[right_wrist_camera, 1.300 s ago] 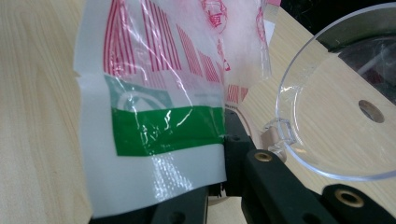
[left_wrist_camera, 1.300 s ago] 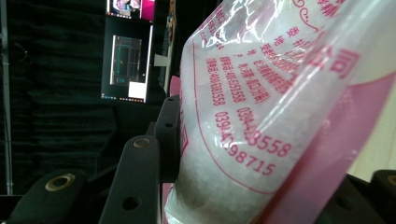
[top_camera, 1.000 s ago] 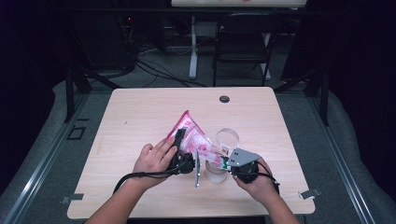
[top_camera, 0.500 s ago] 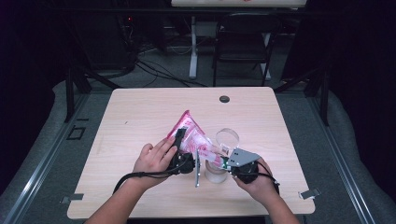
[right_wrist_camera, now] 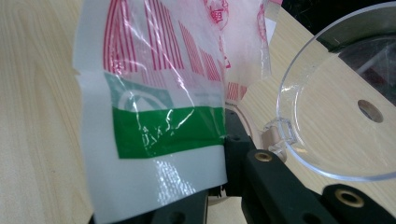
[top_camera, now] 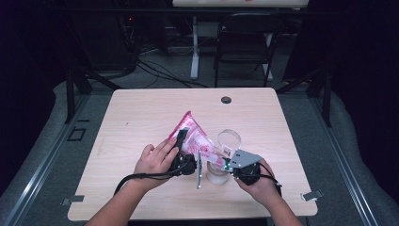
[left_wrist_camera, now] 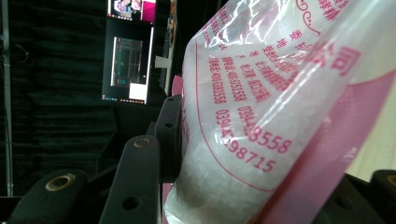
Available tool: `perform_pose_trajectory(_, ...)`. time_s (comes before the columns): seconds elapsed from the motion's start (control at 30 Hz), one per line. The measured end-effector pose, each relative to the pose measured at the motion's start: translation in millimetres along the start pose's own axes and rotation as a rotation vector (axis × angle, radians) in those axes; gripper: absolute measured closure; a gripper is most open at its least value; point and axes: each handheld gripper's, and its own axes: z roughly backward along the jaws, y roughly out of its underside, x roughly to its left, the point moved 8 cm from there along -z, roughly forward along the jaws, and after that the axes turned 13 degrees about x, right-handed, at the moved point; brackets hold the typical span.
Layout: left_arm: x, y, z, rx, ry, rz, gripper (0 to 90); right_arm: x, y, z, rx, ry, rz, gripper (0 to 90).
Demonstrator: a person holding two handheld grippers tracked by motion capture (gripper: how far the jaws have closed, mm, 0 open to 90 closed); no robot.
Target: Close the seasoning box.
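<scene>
Nothing has shifted since a second ago: both tongs, left (top_camera: 182, 136) and right (top_camera: 225, 162), stay clamped on the pink-printed plastic bag (top_camera: 195, 139) above the clear plastic jar (top_camera: 221, 172) on the tabletop (top_camera: 141, 108), so pouring seems paused.

Dim dark room, light wooden table (top_camera: 141, 117), black chair (top_camera: 244, 49) behind, cables (top_camera: 155, 70) on grey floor (top_camera: 301, 99)

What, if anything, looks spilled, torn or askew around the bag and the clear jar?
Nothing looks spilled. The pink bag is held tilted between both tongs, the left tongs gripping its body and the right tongs pinching its torn-looking corner beside the clear jar, whose hinged lid stands open. That fits pouring, not a mishap.
</scene>
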Motion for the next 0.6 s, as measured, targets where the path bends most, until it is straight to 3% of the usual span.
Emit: perform_pose_trajectory(0.6,2.3,-1.1,1.2,-0.001,-0.008,-0.012,63.5,-0.4,0.1,0.0,-0.002,0.000,-0.001,89.6)
